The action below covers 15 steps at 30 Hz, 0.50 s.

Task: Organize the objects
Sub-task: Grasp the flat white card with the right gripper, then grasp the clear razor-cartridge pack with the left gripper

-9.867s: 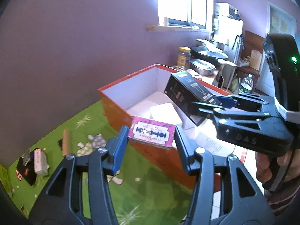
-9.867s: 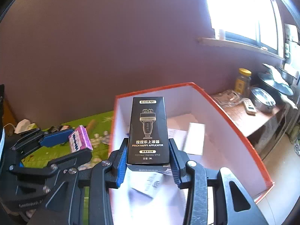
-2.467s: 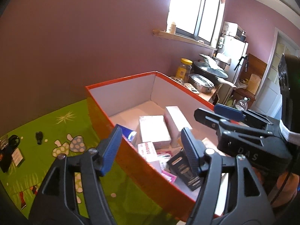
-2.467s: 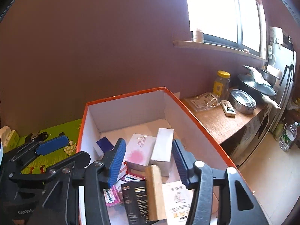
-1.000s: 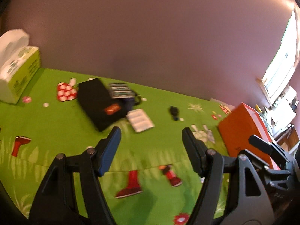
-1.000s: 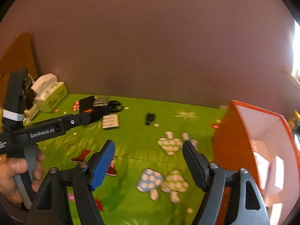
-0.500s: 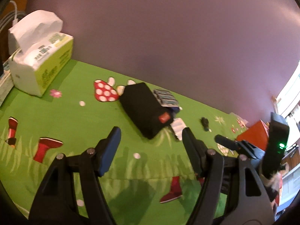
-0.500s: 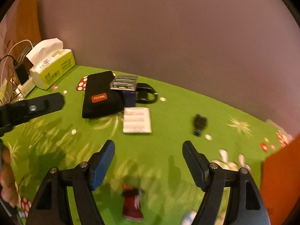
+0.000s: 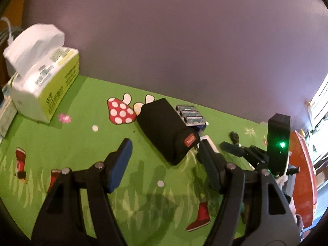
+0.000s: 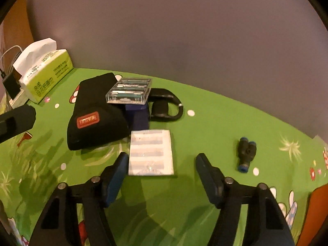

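1. While the right tongs (image 10: pixel 160 176) are narrowing, nothing sits between their jaws yet; the white packet (image 10: pixel 151 152) lies flat just ahead of the left jaw, most of it outside the gap.
2. A moment ago both tongs hung over the orange box with its goods already inside; now they face the green mat (image 10: pixel 184 205), so I judge a fresh pick-up has begun.
3. The right tongs have dropped closer to the packet within the last second, which suggests it is the next thing to go.
4. The left tongs (image 9: pixel 164 160) stand apart and empty, the black pouch (image 9: pixel 167 130) just ahead between their tips.
5. Beyond the packet lie the clear case (image 10: pixel 129 91), leaning on the pouch, and a black strap (image 10: pixel 166 106); a small fitting (image 10: pixel 246 152) sits off to the right of the right tongs.
6. The box (image 9: pixel 303 184) shows only as an orange edge, cut off at the far right.
7. A dark blue thing under the case is mostly hidden, and the packet's print is too blurred to read.
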Tool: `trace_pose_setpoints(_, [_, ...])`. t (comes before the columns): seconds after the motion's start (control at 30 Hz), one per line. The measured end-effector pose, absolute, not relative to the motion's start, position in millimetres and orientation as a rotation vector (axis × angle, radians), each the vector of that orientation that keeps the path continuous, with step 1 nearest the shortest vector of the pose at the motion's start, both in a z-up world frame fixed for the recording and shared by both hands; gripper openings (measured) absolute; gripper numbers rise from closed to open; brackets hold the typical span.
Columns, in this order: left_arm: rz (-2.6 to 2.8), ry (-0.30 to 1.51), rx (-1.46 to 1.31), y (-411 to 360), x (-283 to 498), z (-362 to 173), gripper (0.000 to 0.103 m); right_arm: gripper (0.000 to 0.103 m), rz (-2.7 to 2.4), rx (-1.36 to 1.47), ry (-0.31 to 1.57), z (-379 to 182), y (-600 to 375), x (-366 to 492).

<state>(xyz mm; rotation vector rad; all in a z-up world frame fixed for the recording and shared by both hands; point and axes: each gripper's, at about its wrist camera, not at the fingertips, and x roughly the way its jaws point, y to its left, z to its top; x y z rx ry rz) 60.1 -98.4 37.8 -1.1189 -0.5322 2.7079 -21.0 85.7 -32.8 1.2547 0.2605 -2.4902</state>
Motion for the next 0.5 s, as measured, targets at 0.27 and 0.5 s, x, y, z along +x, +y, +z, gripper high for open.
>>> trace_pose_setpoints(0.27, [2.742, -0.372, -1.153, -61.9, 30.6, 46.3, 0.071, 0.043, -2.487, 1.231, 0.170, -29.5, 100.8, -15.5])
trace_pose_setpoints(0.5, [2.758, -0.251, -1.189, -15.7, -1.3, 39.4, 0.071, 0.043, -2.661, 1.217, -0.080, -12.5, 153.1, -7.7])
